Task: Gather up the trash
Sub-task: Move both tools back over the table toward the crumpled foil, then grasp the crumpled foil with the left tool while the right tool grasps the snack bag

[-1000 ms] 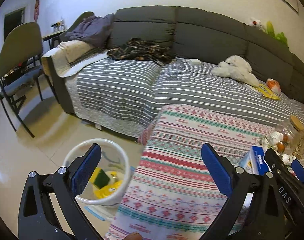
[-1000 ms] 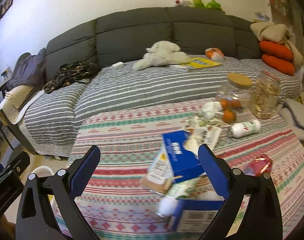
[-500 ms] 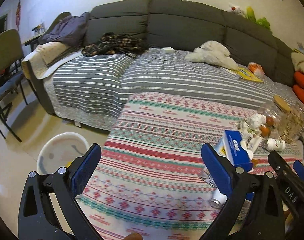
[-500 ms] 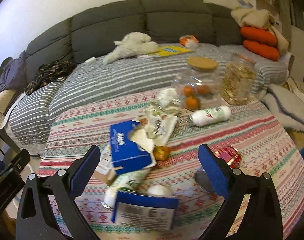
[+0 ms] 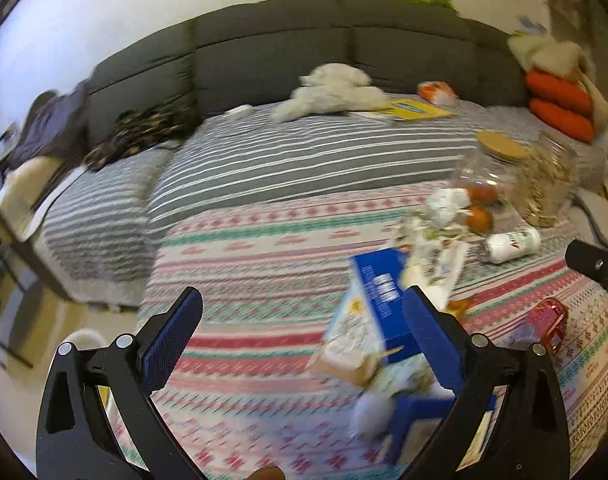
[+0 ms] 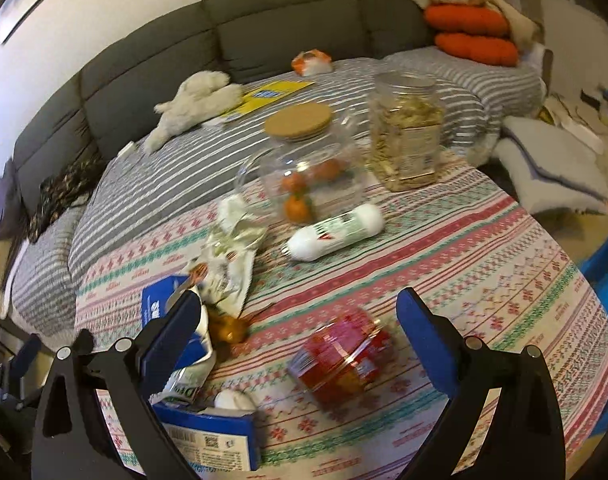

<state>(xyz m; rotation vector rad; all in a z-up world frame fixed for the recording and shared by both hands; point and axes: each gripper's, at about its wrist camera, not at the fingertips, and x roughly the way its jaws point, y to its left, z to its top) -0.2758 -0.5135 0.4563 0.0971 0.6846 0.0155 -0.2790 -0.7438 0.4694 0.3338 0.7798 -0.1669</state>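
Trash lies on the patterned tablecloth (image 6: 484, 280): a red crumpled plastic wrapper (image 6: 340, 356), a white bottle on its side (image 6: 336, 232), crumpled paper wrappers (image 6: 231, 256), blue cartons (image 6: 211, 436) and an orange scrap (image 6: 227, 328). My right gripper (image 6: 299, 340) is open and empty, its fingers on either side of the red wrapper, above it. My left gripper (image 5: 304, 336) is open and empty over the table's left part, with the blue carton (image 5: 378, 296) by its right finger. The white bin (image 5: 85, 338) shows on the floor at lower left.
A cork-lidded glass jar with oranges (image 6: 304, 172) and a jar of snacks (image 6: 404, 136) stand at the table's far side. The striped sofa (image 5: 304, 152) with a plush toy (image 5: 332, 92) lies behind. The table edge drops off at the left.
Both grippers swung right, away from the bin toward the trash pile. The right gripper came closer, now over the red wrapper. Both stayed open.
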